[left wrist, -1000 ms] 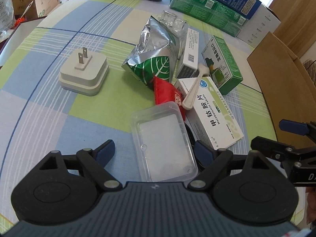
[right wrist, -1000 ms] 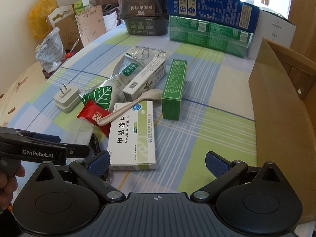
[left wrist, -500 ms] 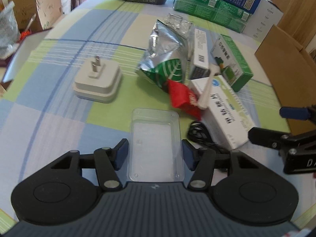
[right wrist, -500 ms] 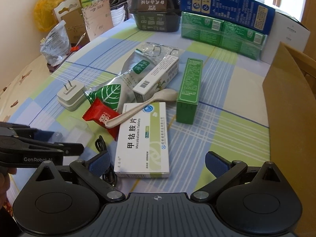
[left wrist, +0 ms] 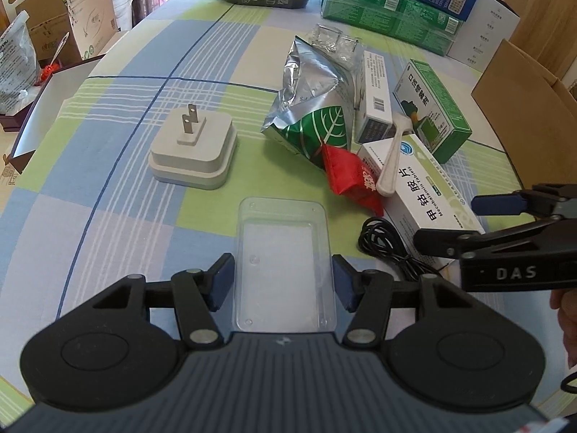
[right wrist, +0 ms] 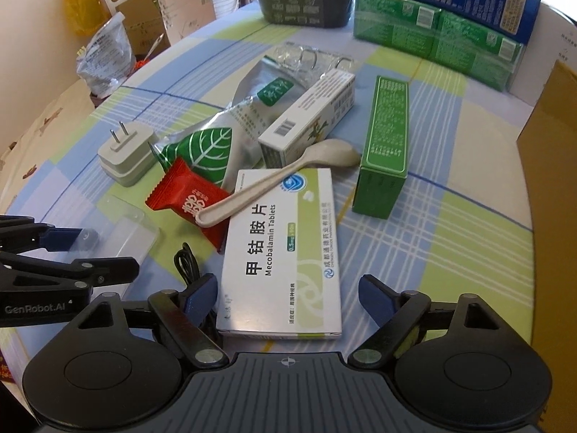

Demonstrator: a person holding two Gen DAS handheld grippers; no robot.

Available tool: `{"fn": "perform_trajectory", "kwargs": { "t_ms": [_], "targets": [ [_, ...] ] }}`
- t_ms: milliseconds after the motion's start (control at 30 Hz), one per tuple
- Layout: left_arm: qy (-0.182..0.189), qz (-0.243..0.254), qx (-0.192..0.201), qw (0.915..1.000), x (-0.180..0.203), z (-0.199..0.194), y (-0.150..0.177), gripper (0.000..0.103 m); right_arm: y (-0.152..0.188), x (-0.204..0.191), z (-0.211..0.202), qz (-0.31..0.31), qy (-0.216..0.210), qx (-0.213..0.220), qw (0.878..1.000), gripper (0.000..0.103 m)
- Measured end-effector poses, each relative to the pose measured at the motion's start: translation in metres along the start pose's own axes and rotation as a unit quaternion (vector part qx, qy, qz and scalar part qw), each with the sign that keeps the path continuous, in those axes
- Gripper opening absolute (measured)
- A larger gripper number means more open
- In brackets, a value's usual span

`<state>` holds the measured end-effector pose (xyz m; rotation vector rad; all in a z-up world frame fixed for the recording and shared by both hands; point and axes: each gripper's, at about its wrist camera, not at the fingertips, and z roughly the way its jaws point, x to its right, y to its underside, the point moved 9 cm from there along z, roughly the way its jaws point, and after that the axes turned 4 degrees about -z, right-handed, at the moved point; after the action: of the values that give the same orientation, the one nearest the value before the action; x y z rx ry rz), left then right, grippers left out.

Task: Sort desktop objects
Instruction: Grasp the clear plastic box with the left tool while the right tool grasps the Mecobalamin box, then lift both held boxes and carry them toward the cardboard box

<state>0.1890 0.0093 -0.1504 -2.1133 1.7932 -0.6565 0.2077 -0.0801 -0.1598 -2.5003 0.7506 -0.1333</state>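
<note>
The checked tablecloth (left wrist: 108,216) carries clutter. My left gripper (left wrist: 283,281) clamps the clear tray (left wrist: 283,252), its near end hidden by my body. Right of the tray, my right gripper (right wrist: 288,297) gapes over the Mecobalamin box (right wrist: 285,252).

Open checked cloth (left wrist: 119,166) is lying left of the plug adapter (left wrist: 193,151). Cardboard box (right wrist: 548,187) is walling the right edge; stacked cartons (right wrist: 436,32) are blocking the far side.

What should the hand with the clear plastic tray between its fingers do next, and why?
Probably close the left gripper a little further: its fingers flank the clear tray closely, but whether they press it is unclear, and the tray appears to lie on the table.
</note>
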Motion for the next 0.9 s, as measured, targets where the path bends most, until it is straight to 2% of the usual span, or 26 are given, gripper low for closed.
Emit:
{"fn": "perform_trajectory", "kwargs": {
  "t_ms": [133, 267, 467, 667, 800, 900],
  "targets": [
    [-0.001, 0.002, 0.0, 1.0, 0.001, 0.0, 0.0, 0.053, 0.001, -0.001, 0.003, -0.001, -0.004, -0.005, 1.0, 0.071],
    [-0.004, 0.006, 0.001, 1.0, 0.001, 0.0, 0.0, 0.053, 0.002, -0.001, 0.002, -0.003, 0.0, -0.003, 1.0, 0.068],
    [0.001, 0.023, 0.0, 0.9997, 0.011, -0.004, 0.004, 0.053, 0.018, 0.016, -0.017, 0.004, 0.012, -0.006, 1.0, 0.068],
    [0.036, 0.051, -0.007, 0.998, 0.035, -0.009, 0.015, 0.053, 0.053, 0.046, -0.044, 0.027, 0.037, -0.02, 0.999, 0.068],
    [0.028, 0.063, -0.004, 0.9976, 0.045, -0.01, 0.02, 0.06, 0.07, 0.059, -0.056, 0.047, 0.045, -0.017, 0.998, 0.068],
    [0.017, 0.07, -0.006, 0.9974, 0.046, -0.007, 0.021, 0.06, 0.074, 0.064, -0.057, 0.056, 0.042, -0.013, 0.997, 0.069]
  ]
}}
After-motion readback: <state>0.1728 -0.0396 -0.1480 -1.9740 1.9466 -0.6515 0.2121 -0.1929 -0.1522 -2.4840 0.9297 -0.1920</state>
